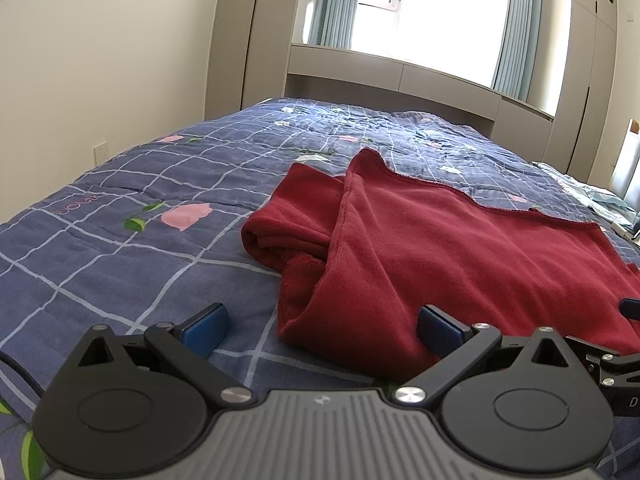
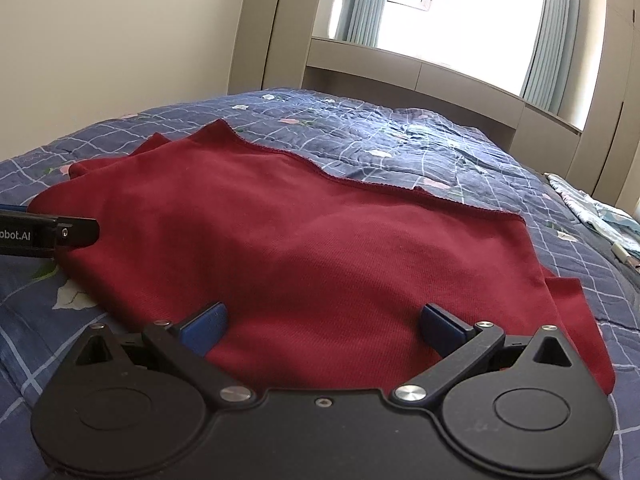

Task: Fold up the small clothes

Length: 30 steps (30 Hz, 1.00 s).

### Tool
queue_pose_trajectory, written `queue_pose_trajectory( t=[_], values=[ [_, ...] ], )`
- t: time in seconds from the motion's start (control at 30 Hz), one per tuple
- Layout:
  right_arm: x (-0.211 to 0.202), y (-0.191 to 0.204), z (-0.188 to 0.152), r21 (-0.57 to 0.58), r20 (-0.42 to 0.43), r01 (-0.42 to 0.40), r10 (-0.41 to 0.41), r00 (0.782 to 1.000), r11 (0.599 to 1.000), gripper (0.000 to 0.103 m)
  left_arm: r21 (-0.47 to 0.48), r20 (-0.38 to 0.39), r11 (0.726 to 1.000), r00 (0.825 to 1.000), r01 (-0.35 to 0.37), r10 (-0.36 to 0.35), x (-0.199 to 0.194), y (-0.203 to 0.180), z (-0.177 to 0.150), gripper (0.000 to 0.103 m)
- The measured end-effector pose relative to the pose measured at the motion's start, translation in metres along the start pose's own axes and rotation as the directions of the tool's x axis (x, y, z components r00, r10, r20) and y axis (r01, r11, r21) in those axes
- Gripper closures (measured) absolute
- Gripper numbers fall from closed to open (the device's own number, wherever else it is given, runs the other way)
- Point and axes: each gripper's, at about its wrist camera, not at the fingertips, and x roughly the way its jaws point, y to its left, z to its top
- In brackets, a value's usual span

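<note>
A: Tongs state? 
B: Left tongs spread wide, holding nothing; right tongs the same.

A: Garment? 
B: Red garment lies on the bed just ahead of both tongs; its near hem sits between the right fingers, and its bunched left edge lies ahead of the left tongs' right finger.

A: Advice? 
B: Probably pinch the near hem at both corners, lift evenly, fold away. Ribbed knit, stitched far hem, left side rumpled: smooth that first.
</note>
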Motion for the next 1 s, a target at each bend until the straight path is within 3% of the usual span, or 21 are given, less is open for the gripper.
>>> queue_pose_trajectory(
  t=[0.37, 0.7, 1.0],
  values=[
    [0.000, -0.002, 0.000, 0.005, 0.006, -0.005, 0.005, 1.000, 1.000, 0.000, -0.067, -0.012, 0.997, 0.999, 0.041, -0.042, 0.000, 0.009, 0.005, 0.000],
    [-0.001, -0.004, -0.001, 0.008, 0.010, -0.009, 0.008, 1.000, 1.000, 0.000, -0.056, -0.129, 0.998, 0.991, -0.029, 0.022, 0.018, 0.003, 0.030, 0.000],
    [-0.001, -0.004, -0.001, 0.007, 0.009, -0.008, 0.008, 1.000, 1.000, 0.000, -0.145, -0.226, 0.989, 0.974, -0.033, -0.001, 0.024, 0.012, 0.048, 0.001]
  ],
)
